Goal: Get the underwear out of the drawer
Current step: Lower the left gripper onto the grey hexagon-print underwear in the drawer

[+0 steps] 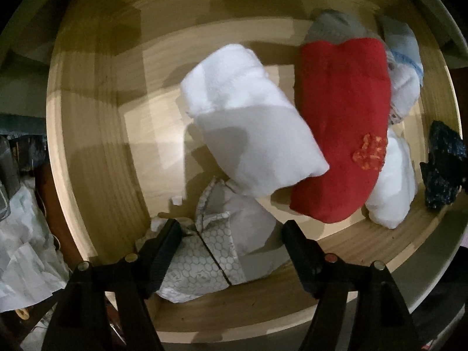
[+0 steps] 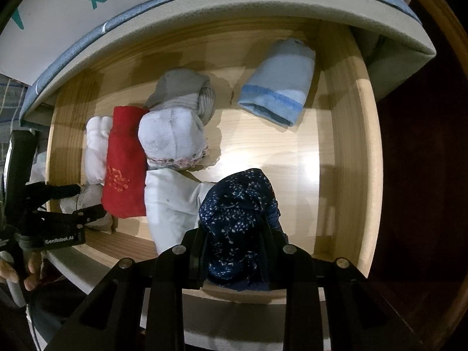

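In the left wrist view the lower third is cut off by the left gripper (image 1: 231, 231), whose own frame hides the drawer's near corner. Its jaws stand wide, one on each side of a grey honeycomb-patterned bundle (image 1: 216, 251); I cannot tell whether the pads touch the cloth. At 9 o'clock, outside the wooden drawer (image 1: 96, 152), crumpled pale paper (image 1: 26, 263) lies in deep shadow and is hard to read. A white roll (image 1: 248, 122) lies at the centre, its long axis running from 11 to 5 o'clock, and its lower end overlaps the bundle. Just beside it at 3 o'clock lies a red piece with an orange motif (image 1: 342, 128), its long axis nearly 12 to 6. That red piece partly covers another white bundle (image 1: 392, 181) and a pale blue-trimmed piece (image 1: 403, 67) near 2 o'clock.

In the right wrist view the left gripper shows at 9 o'clock, with fingertips of a hand (image 2: 29, 275) at the picture edge below it. A shoe box (image 2: 76, 5) at 11 o'clock is cut off by the picture edge. The right gripper (image 2: 237, 251) at 6 o'clock is clamped narrow on a navy floral underwear piece (image 2: 237, 204), which bulges up between the fingers at the drawer's near edge, its long axis roughly 12 to 6; the fingers hide its lower part. A light blue folded piece (image 2: 278, 87) lies apart at 1 o'clock, pointing 1 to 7.
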`<state>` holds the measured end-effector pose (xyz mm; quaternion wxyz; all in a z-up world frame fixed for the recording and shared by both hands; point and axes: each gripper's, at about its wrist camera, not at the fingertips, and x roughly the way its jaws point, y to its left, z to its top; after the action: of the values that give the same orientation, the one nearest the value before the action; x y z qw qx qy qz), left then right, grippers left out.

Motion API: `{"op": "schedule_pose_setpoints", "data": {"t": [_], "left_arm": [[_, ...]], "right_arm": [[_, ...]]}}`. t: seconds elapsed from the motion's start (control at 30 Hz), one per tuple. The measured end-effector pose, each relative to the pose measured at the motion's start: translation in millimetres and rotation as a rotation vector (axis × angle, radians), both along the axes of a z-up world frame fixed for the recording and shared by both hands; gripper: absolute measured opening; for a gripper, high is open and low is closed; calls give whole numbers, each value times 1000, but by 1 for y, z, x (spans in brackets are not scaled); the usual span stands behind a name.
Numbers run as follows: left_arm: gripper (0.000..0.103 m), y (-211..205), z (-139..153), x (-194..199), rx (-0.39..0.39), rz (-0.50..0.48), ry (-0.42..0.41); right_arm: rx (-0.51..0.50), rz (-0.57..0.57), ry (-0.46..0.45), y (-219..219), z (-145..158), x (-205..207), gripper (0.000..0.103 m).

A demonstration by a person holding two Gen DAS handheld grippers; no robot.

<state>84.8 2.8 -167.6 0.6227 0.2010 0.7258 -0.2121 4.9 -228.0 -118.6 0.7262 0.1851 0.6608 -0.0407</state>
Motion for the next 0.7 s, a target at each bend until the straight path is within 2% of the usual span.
{"op": "schedule_pose_setpoints", "data": {"t": [0.37,0.5,0.53,0.7], "left_arm": [[76,-15,-7,-8,38,-124,37],[76,-22,-12,-5,62,-139,65],[76,-42,-18,-13,71,-141,64],[71,-57,-22,-17,101,-130,7]], "right_arm": [[3,-6,-3,-1,0,-2,27],[8,-12,-2,-2,1,-2,28],[11,-16,-3,-3,0,-2,28],[21,-21,2,-5,-1,-2,28]]}}
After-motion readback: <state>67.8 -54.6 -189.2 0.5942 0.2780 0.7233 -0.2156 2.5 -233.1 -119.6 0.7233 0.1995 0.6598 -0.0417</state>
